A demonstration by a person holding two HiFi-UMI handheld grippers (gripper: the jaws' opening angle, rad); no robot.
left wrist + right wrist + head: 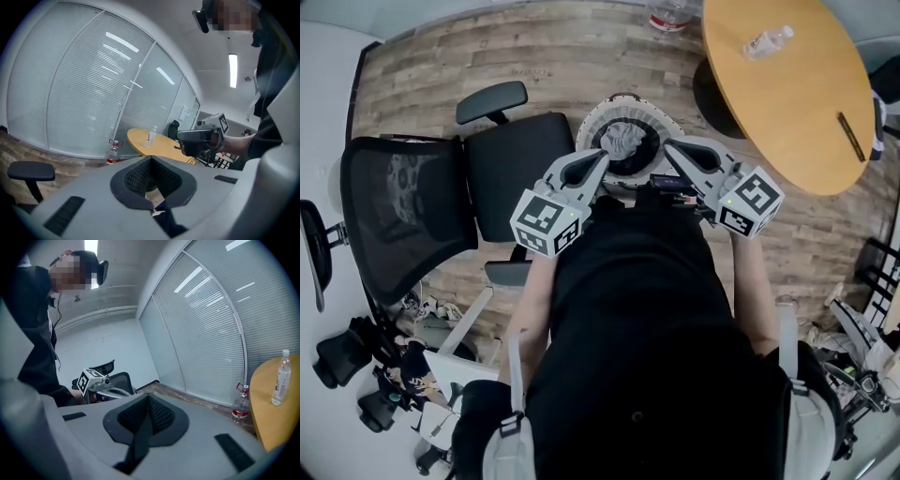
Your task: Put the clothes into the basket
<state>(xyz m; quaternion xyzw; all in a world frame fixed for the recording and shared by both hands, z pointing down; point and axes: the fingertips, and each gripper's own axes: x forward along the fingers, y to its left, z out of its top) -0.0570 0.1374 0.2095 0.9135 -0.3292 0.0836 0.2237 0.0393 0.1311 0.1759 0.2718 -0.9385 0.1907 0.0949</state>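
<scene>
A crumpled grey garment lies heaped in the middle of the round white basket, which stands on the wood floor at the upper centre of the head view, just ahead of the person. Directly below it in the frame, the left gripper and the right gripper point toward the basket from either side. Both have their jaws pressed together with no cloth between them. A black office chair sits just left of the basket, and a round wooden table carrying a water bottle fills the upper right. No other clothing shows, so the job looks close to finished. The risk from here is a knock: the basket is hemmed in by the chair, the table's base and the person's feet, and a careless step or a lowered jaw catching the heap could tip it or drag the garment back out.
</scene>
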